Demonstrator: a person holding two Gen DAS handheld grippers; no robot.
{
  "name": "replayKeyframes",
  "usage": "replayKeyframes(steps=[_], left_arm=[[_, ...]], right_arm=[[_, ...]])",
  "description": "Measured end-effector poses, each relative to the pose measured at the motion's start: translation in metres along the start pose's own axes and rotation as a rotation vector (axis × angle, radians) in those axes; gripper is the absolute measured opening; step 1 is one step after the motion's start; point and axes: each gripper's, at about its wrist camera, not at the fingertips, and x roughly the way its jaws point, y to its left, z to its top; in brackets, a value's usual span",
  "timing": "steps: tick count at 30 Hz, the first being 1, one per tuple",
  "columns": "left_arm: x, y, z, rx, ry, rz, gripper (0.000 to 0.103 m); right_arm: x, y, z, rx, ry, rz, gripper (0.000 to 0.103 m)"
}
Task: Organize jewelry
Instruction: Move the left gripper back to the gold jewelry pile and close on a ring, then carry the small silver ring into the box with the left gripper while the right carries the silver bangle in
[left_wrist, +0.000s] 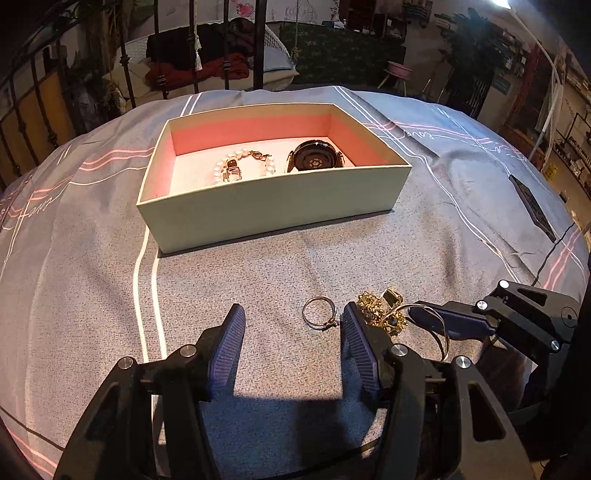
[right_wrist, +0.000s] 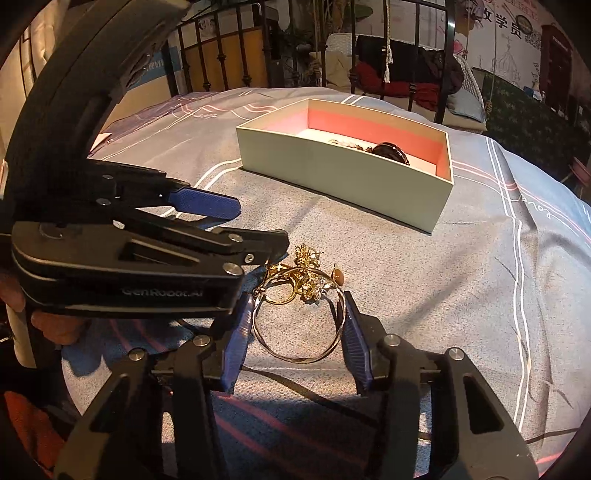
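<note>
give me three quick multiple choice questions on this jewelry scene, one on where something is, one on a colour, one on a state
1. Where is the black watch?
A. inside the box, beside the pearl bracelet
B. on the bedspread by the rings
C. between the left gripper's fingers

2. What colour are the inner walls of the box?
A. green
B. pink-red
C. black

3. How does the right gripper stand to the gold bangle?
A. far from it, up over the box
B. its fingers on either side of it
C. shut tight with nothing between

Answers:
1 A: the left wrist view shows the watch lying in the box next to the pearl bracelet.
2 B: the inner walls glow pink-red above a pale floor.
3 B: in the right wrist view the bangle lies between the two blue pads, on the bedspread.
</note>
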Motion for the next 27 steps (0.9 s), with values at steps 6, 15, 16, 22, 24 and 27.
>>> replayKeyframes(steps=[6, 15, 16, 22, 24, 27], left_arm=[[0.003, -0.011, 0.001, 0.065, -0.012, -0.008, 0.032], [-0.003, -0.005, -0.001, 0.053, -0.031, -0.028, 0.018], [-0.004, -0.004, 0.000, 0.045, -0.033, -0.026, 0.018], [-0.017, 0.002, 0.008, 0.013, -0.063, -0.019, 0.018], [-0.021, 0.003, 0.012, 0.009, -0.074, -0.014, 0.018], [-0.025, 0.006, 0.015, -0.002, -0.084, -0.015, 0.018]], right_arm=[[-0.001, -0.001, -0.001, 0.013, -0.010, 0.000, 0.048], [-0.005, -0.003, -0.002, 0.029, -0.029, -0.002, 0.048], [-0.007, -0.004, -0.002, 0.032, -0.037, -0.003, 0.048], [-0.016, -0.010, 0.001, 0.051, -0.073, -0.002, 0.048], [-0.018, -0.012, 0.005, 0.059, -0.081, 0.003, 0.048], [-0.021, -0.013, 0.010, 0.058, -0.097, 0.000, 0.048]])
